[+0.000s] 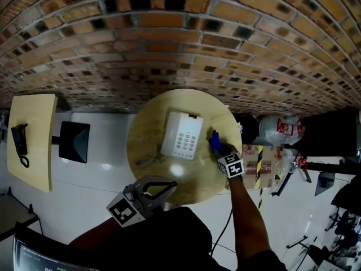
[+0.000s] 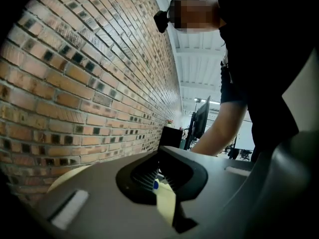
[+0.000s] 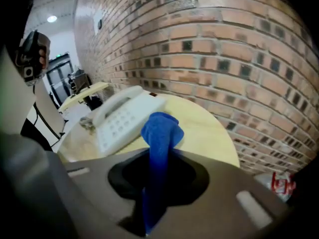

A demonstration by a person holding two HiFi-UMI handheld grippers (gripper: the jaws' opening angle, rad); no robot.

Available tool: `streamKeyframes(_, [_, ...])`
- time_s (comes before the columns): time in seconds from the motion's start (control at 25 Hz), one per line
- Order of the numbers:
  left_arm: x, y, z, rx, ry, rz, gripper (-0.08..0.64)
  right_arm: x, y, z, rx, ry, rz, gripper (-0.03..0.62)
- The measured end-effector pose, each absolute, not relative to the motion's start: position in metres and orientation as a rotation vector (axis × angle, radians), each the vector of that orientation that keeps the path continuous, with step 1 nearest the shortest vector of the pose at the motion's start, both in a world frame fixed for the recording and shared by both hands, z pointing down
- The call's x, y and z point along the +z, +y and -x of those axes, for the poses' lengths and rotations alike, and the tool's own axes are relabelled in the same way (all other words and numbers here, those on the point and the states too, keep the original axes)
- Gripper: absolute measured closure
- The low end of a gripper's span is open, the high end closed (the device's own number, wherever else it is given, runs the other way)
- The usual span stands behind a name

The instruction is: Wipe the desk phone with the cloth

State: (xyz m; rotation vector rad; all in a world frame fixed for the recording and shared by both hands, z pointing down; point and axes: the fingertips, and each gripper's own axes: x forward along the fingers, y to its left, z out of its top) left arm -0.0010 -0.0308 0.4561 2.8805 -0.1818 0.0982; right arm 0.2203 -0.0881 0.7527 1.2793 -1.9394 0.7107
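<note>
The desk phone (image 1: 181, 135) lies in the middle of a round wooden table (image 1: 145, 127) that stands close to a brick wall. Its handset rests on the cradle and its keypad faces up. A cord (image 1: 145, 161) lies on the table near the left corner of the phone.

The right gripper (image 1: 215, 144) is over the table, just beside the right edge of the phone. Its jaws are clamped on a blue cloth (image 3: 160, 131), and a bunched end of the cloth sticks out past the tips toward the phone. From these views one cannot tell if the cloth touches the phone or only hangs beside it.

The left gripper (image 1: 169, 185) is at the near edge of the table, apart from the phone. Its jaws stand a little apart and nothing is between them; only the table top shows through the narrow gap.

The step in hand seems to be bringing the cloth to the phone, or the very beginning of the wiping. No part of the phone is covered by the cloth. The next move probably calls for lowering the cloth end onto the keypad or the housing and dragging it across with light pressure. The phone is light and may slide, so the free left gripper could press on one edge to keep it in place. The wipe should also avoid pushing the handset off the cradle.
</note>
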Motion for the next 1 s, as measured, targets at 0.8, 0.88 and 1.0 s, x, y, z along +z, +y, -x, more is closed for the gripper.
streamKeyframes(0.8, [0.462, -0.027, -0.004, 0.138, -0.2, -2.826, 0.557, 0.734, -0.107, -0.257, 0.747, -1.893, -1.546, 0.351])
streamKeyframes(0.88, [0.455, -0.029, -0.008, 0.107, -0.197, -2.825, 0.557, 0.708, -0.109, -0.255, 0.707, -1.93, -1.592, 0.351])
streamKeyframes(1.0, [0.446, -0.03, -0.012, 0.07, -0.18, -2.843, 0.557, 0.66, -0.108, -0.248, 0.668, -2.038, -1.674, 0.351])
